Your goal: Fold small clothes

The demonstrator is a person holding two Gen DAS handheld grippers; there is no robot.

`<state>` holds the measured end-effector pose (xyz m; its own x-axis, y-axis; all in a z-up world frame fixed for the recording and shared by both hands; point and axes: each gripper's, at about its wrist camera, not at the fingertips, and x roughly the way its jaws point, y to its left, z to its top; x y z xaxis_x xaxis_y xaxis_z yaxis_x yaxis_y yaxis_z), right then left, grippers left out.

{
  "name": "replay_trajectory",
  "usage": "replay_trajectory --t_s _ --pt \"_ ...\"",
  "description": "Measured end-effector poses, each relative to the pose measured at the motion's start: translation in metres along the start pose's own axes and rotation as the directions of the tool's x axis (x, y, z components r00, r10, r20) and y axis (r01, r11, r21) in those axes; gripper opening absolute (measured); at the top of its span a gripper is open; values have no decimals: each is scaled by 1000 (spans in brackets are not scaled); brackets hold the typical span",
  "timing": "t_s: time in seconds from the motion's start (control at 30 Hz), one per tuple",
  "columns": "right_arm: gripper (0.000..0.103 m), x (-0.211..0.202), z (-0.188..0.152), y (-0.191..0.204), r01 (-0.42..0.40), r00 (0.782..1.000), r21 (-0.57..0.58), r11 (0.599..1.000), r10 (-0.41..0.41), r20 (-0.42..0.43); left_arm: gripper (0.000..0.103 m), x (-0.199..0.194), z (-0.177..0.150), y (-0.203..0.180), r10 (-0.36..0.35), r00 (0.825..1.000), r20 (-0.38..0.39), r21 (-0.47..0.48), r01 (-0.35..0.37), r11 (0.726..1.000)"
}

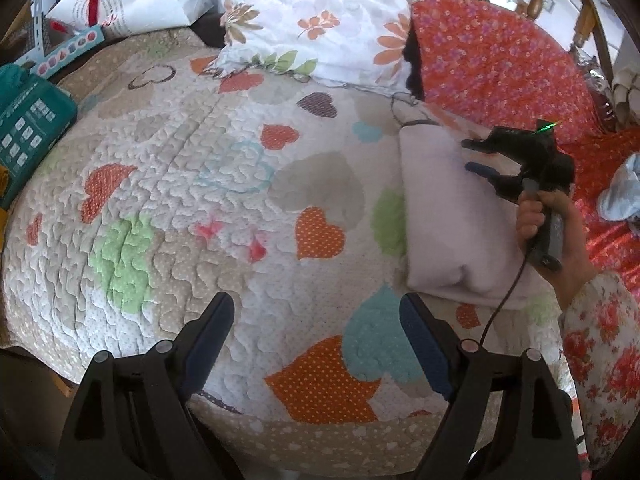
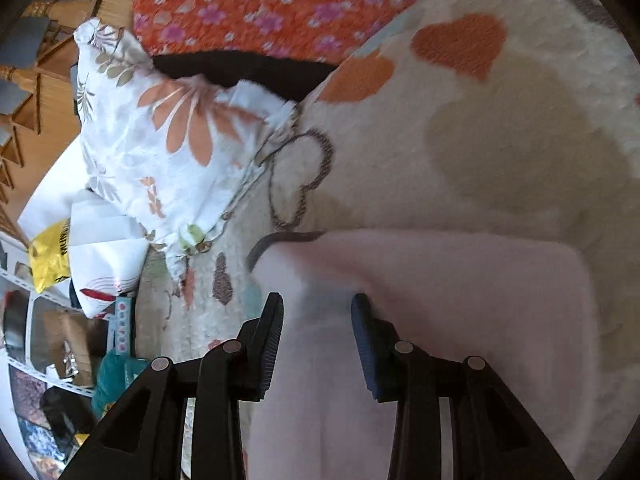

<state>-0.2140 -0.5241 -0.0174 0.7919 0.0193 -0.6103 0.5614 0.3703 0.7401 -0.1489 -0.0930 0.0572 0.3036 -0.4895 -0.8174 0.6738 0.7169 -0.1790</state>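
A folded pale lilac garment point(image 1: 444, 216) lies on the heart-patterned quilt point(image 1: 192, 184) at the right. My left gripper point(image 1: 316, 316) is open and empty above the quilt, left of and nearer than the garment. My right gripper point(image 1: 470, 156) is over the garment's far right part, jaws apart. In the right wrist view the right gripper point(image 2: 318, 304) is open just above the folded garment point(image 2: 460, 300), with nothing between the fingers; the view is blurred.
A floral white pillow point(image 1: 316, 20) and an orange flowered cushion point(image 1: 500, 56) lie at the back. A teal package point(image 1: 32, 128) is at the left edge. A light blue cloth point(image 1: 624, 192) lies on red fabric at the right. Bags and shelves point(image 2: 60, 300) stand beside the bed.
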Motion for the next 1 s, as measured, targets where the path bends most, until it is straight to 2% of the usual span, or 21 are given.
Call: replay_trajectory --t_s 0.1,0.17,0.23,0.3,0.33,0.4,0.43,0.47,0.5,0.57,0.67,0.73,0.8,0.87,0.9,1.0 --pt "47 -28 -19 0 -66 998 -13 998 66 13 84 -9 0 -7 11 999 32 18 -12 1000" --pt "47 -40 -38 7 -81 997 -56 995 81 4 84 -19 0 -12 52 995 83 25 -54 998" --pt "48 -51 -69 18 -90 996 -130 987 89 -13 84 -31 0 -18 101 984 148 29 -106 994" --pt "48 -55 -100 23 -63 998 -202 977 59 -27 94 -47 -1 -23 161 960 230 27 -172 985" --pt "48 -55 -117 25 -21 999 -249 968 14 -29 96 -55 -2 -25 179 947 267 26 -193 981" --pt "48 -53 -148 22 75 996 -322 944 -88 -26 102 -75 -5 -29 212 910 356 23 -236 972" --pt "48 -54 -159 21 104 993 -344 933 -117 -18 103 -83 -6 -30 224 895 386 17 -250 968" --pt "48 -56 -169 19 125 991 -363 923 -135 -3 103 -94 -8 -31 234 872 429 7 -263 965" --pt "49 -63 -183 16 151 988 -385 911 -156 19 103 -101 -9 -31 238 858 455 1 -268 963" --pt "50 -66 -201 8 174 982 -379 909 -190 -5 103 -117 -10 -32 250 824 509 -22 -277 960" --pt "50 -83 -217 -2 175 983 -365 914 -181 18 103 -135 -14 -35 239 789 566 -57 -252 966" --pt "50 -98 -225 -6 179 983 -348 920 -177 38 103 -141 -11 -42 210 798 565 -24 -239 971" --pt "50 -114 -230 -6 206 979 -355 912 -186 88 103 -144 -4 -54 132 826 548 72 -203 976" --pt "53 -134 -232 -4 286 955 -372 883 -230 188 103 -142 -2 -68 82 850 520 134 -176 975" --pt "57 -139 -232 -3 308 946 -373 875 -241 216 103 -139 -2 -74 77 861 503 152 -176 973" --pt "66 -160 -233 -5 403 897 -356 843 -287 337 103 -117 -8 -94 88 904 419 208 -190 959"
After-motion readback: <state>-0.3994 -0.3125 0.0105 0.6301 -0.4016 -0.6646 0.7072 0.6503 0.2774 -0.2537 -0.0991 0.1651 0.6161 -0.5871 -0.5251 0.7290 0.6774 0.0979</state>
